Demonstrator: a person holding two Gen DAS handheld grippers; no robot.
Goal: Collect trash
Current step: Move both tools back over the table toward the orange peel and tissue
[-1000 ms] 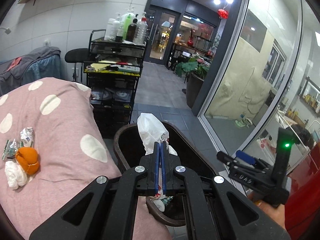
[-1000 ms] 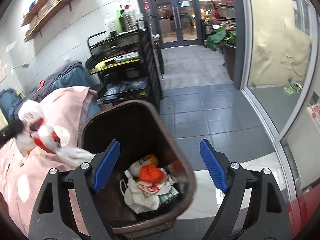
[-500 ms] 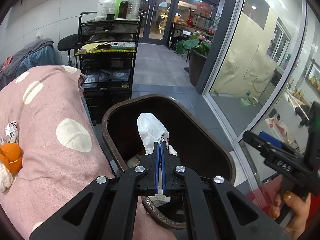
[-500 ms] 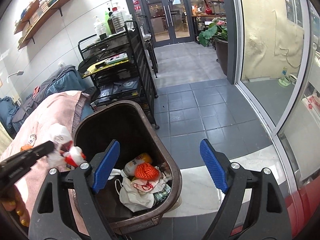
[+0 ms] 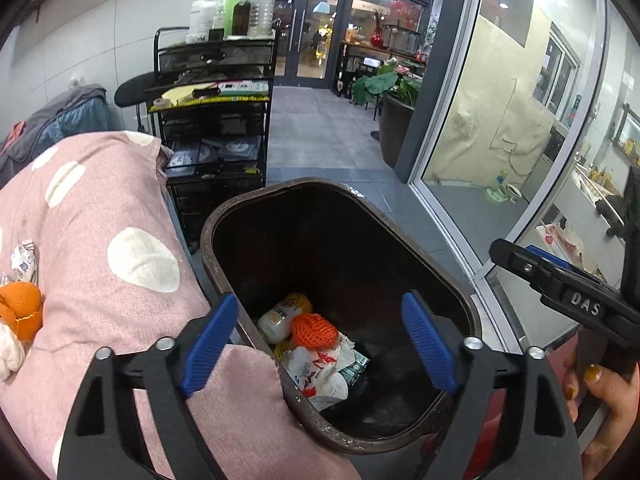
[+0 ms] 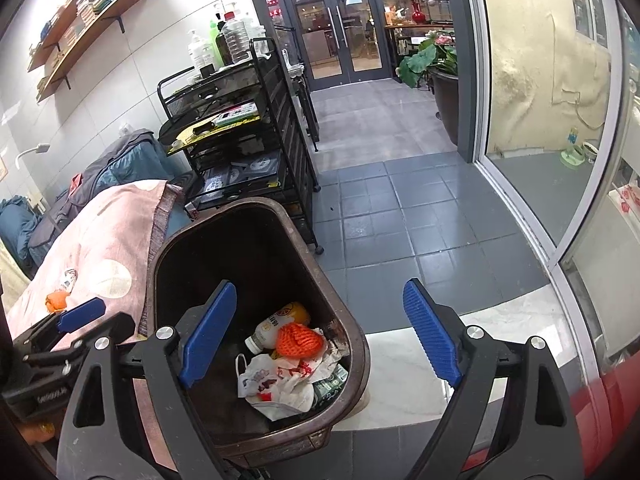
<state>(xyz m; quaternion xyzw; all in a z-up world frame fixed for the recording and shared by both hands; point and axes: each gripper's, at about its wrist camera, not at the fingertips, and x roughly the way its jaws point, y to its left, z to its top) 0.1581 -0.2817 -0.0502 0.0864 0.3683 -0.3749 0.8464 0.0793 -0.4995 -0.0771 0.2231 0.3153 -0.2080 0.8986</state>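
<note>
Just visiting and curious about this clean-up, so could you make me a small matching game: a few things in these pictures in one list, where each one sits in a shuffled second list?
Things:
1. orange peel
2. orange foam net
3. pump bottles
4. potted plant

Places:
A. on top of the black cart
B. inside the brown bin
C. on the pink dotted blanket
D. on the floor by the glass doors

Pairs: 1-C, 2-B, 3-A, 4-D

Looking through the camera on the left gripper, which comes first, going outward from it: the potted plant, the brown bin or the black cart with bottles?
1. The brown bin, right under the left gripper, whose open jaws hang over its rim.
2. The black cart with bottles, behind the bin, to the left.
3. The potted plant, farthest, on the right, near the glass doors.
</note>
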